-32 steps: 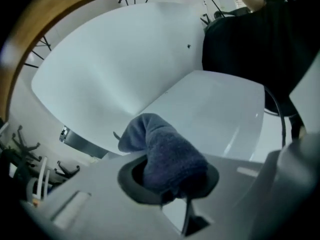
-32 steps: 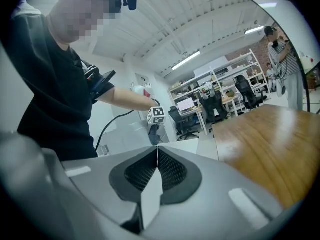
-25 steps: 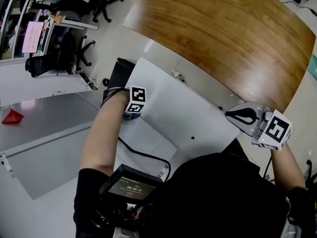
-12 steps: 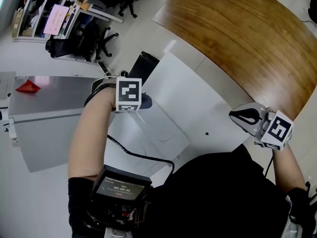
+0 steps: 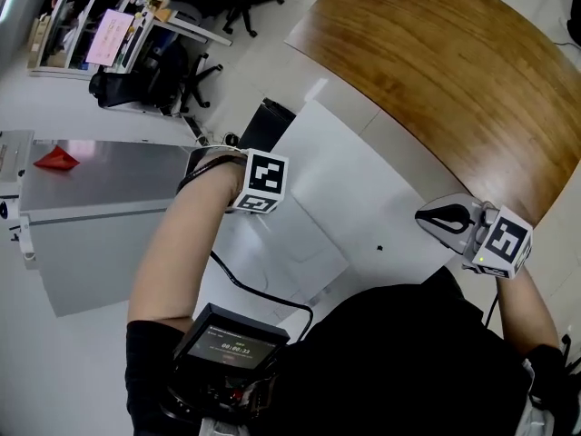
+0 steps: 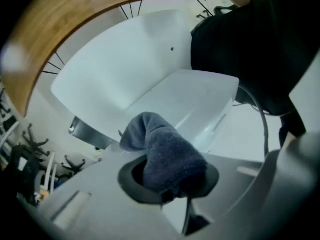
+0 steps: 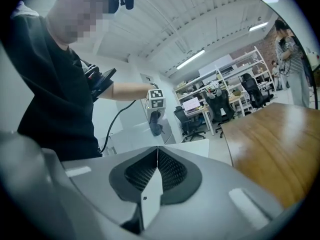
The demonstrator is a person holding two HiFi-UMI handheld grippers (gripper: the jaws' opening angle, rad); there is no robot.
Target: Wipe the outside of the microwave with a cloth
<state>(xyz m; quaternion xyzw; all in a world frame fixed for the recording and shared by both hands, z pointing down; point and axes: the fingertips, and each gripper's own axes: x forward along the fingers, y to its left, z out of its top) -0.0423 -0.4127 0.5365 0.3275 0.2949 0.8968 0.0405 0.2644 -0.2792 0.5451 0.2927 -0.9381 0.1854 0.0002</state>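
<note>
Now left gripper (image 5: pixel 259 191) with cloth (image 6: pixel 167 156) rightward

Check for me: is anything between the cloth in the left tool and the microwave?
Nothing visible. The left tool is shut on the cloth, which points at the microwave's white panel with only open space between; the black cable runs off to one side.

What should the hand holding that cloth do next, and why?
Probably press the cloth onto the white microwave and sweep across: the left gripper holds it right over that surface, contact unclear, while the right gripper is shut and empty.
</note>
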